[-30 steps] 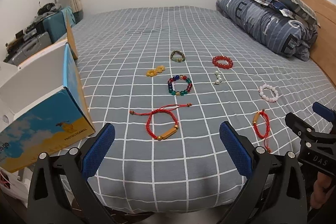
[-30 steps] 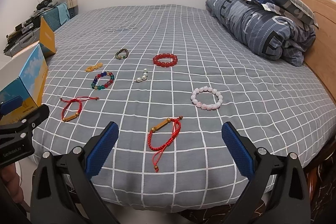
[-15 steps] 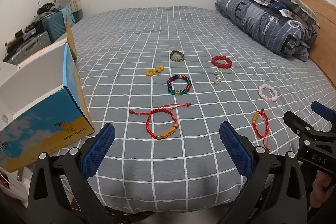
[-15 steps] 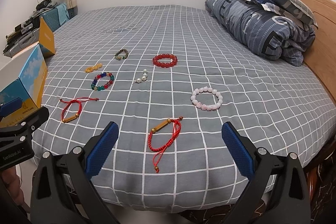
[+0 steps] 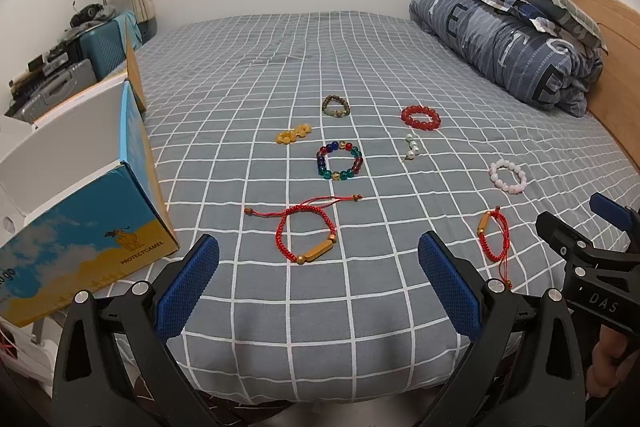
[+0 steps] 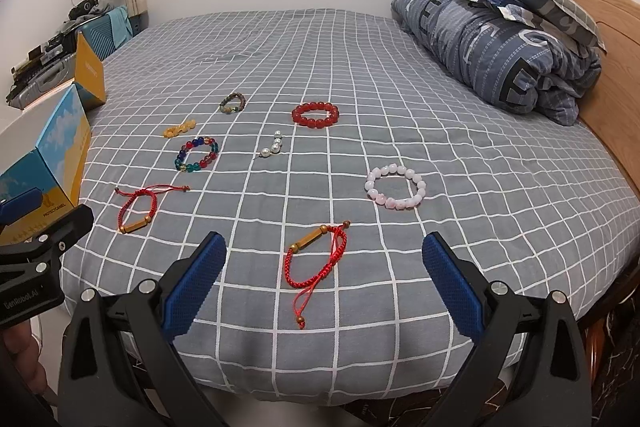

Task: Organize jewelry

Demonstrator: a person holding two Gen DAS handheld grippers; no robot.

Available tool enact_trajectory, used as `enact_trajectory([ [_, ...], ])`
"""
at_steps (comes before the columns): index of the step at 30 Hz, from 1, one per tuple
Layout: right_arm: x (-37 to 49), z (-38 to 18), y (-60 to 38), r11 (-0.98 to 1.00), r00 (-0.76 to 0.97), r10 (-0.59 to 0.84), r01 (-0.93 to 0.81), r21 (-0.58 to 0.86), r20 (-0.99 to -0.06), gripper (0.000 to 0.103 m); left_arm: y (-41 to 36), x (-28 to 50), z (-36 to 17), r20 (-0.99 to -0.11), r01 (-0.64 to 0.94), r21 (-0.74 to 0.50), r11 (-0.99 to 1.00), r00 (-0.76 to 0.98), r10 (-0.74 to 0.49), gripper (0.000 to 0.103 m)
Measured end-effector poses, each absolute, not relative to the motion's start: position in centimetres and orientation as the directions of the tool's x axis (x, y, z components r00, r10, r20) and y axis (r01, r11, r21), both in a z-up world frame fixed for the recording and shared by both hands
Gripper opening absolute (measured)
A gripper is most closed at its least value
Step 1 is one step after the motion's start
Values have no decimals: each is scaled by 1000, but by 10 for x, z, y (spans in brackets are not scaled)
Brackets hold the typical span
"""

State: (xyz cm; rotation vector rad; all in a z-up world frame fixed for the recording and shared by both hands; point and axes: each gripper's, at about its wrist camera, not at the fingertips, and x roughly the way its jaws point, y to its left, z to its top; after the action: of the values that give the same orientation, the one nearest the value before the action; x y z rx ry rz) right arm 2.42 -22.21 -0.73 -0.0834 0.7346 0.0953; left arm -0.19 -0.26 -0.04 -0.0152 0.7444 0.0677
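**Bracelets spread on the bed, both sets of fingers wide apart**

The left gripper hovered at the bed's near edge, its blue-padded fingers spread wide and holding nothing; a red cord bracelet with a gold tube bead lay just ahead, between them; the right gripper stood likewise spread and empty, a second red cord bracelet lying between its fingers; farther off on the grey checked bedsheet rested a ring of glossy multicoloured beads, a red bead bracelet, a pale pink bead bracelet, a brown bead bracelet, a small amber piece and a short string of pearls; a blue and yellow cardboard box stood at the left.
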Motion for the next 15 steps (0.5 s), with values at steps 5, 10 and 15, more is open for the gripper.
enact_trajectory([
  [5,24,-8,-222,992,739,55,-114,-44,-671,92,-1,-2,0,-679,-70,11,997,732,58,97],
  [10,22,-7,-221,992,742,55,-115,-45,-668,92,-1,-1,2,-677,-66,12,998,734,57,97],
  [15,22,-4,-222,993,742,56,-114,-42,-668,92,-3,-1,3,-674,-65,13,998,737,56,97],
])
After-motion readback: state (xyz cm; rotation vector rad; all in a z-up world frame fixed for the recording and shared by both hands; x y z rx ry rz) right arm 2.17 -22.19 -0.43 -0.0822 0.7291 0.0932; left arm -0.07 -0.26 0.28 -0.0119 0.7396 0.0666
